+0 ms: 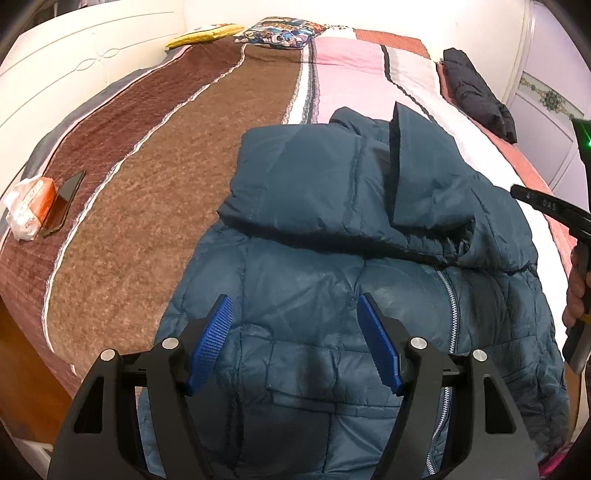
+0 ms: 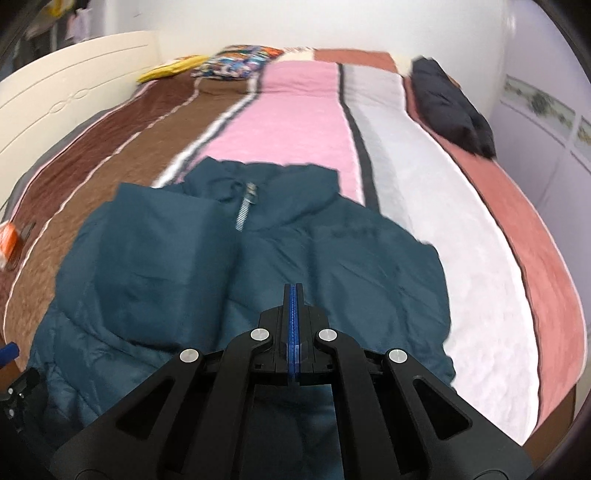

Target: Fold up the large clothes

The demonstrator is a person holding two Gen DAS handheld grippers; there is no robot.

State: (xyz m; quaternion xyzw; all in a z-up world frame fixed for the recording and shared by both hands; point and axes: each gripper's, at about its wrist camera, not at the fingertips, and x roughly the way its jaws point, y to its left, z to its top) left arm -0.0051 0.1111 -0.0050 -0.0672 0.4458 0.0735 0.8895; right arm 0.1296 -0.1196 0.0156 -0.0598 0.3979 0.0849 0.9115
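Note:
A teal quilted jacket [image 1: 332,280] lies on the striped bedspread [image 1: 155,177], front up, with its zipper [image 1: 448,314] showing and a sleeve [image 1: 310,181] folded across the chest. My left gripper [image 1: 295,325] is open and empty, just above the jacket's lower front. My right gripper [image 2: 294,295] is shut with nothing between its blue pads, hovering over the jacket [image 2: 229,266] near its middle. The right gripper's body also shows at the right edge of the left wrist view [image 1: 554,214].
A folded dark jacket [image 1: 476,92] lies at the bed's far right. A phone [image 1: 62,203] and an orange-white packet [image 1: 29,206] lie at the left edge. A patterned pillow [image 1: 280,31] and a yellow item [image 1: 207,35] sit at the far end. A white headboard [image 1: 74,70] is on the left.

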